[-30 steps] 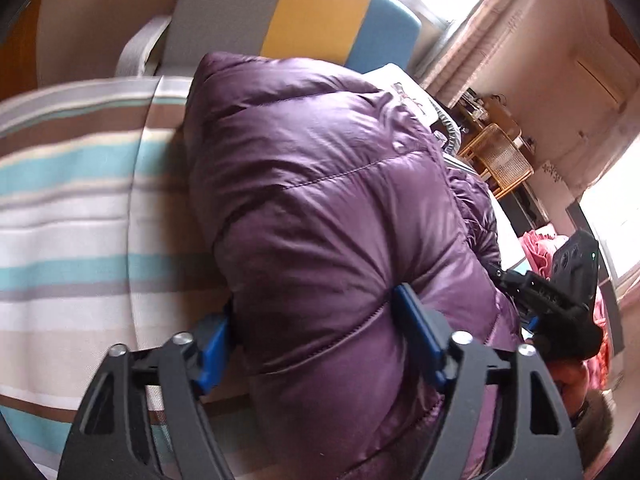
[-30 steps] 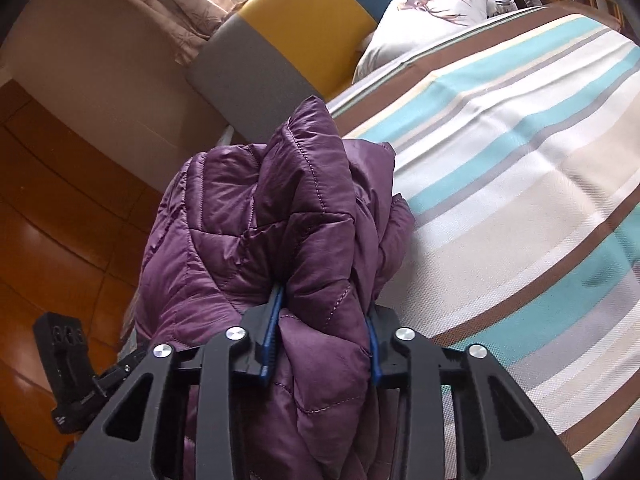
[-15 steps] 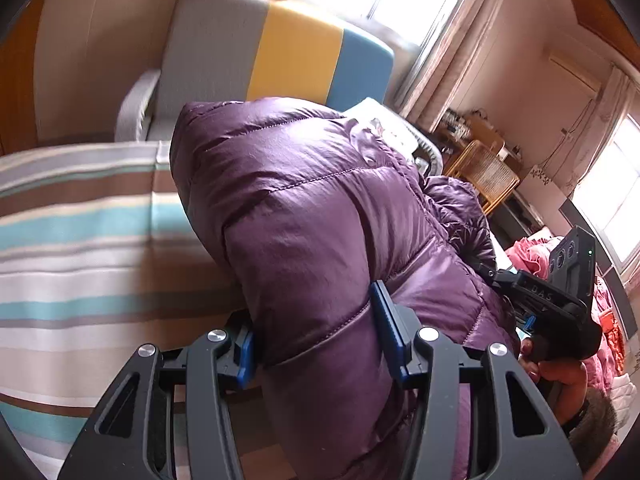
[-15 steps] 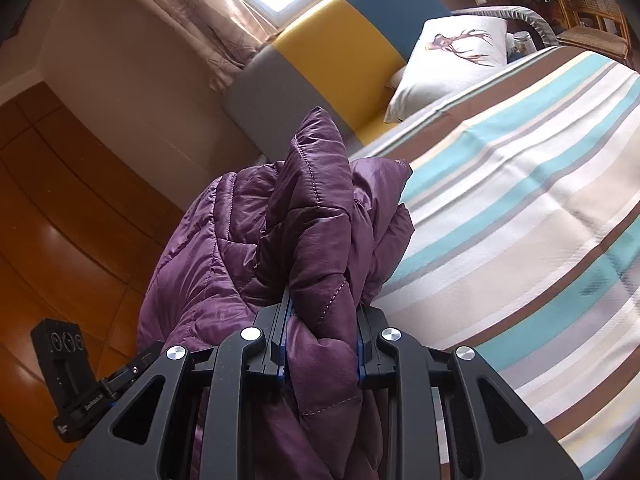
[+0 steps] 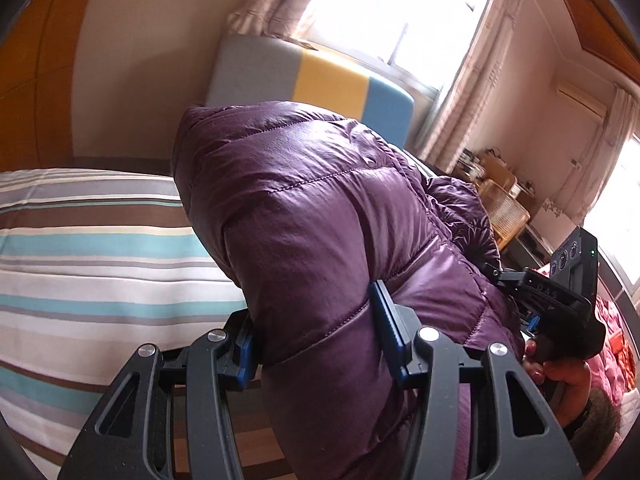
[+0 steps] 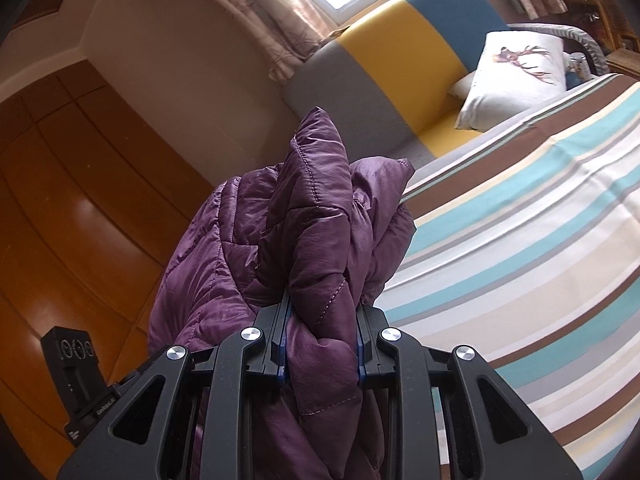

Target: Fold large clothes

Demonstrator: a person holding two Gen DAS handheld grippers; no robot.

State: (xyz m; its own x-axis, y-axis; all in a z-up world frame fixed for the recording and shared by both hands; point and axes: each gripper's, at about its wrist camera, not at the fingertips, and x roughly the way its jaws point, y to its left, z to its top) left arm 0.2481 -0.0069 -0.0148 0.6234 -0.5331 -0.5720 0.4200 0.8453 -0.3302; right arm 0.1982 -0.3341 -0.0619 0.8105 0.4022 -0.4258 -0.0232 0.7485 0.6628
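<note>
- Jaws of left gripper [image 5: 316,340] clamp a thick fold of purple puffer jacket [image 5: 312,216]; right gripper [image 6: 321,322] pinches a bunched ridge.
- Jacket held above striped bed [image 6: 520,248].
- Tricolour headboard [image 6: 400,52] beyond bed.

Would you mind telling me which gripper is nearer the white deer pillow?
Right. The right gripper faces the pillow across the striped bedcover; the left gripper is farther, beyond the purple jacket. Both sets of jaws have just been closing, the jacket between them.
</note>
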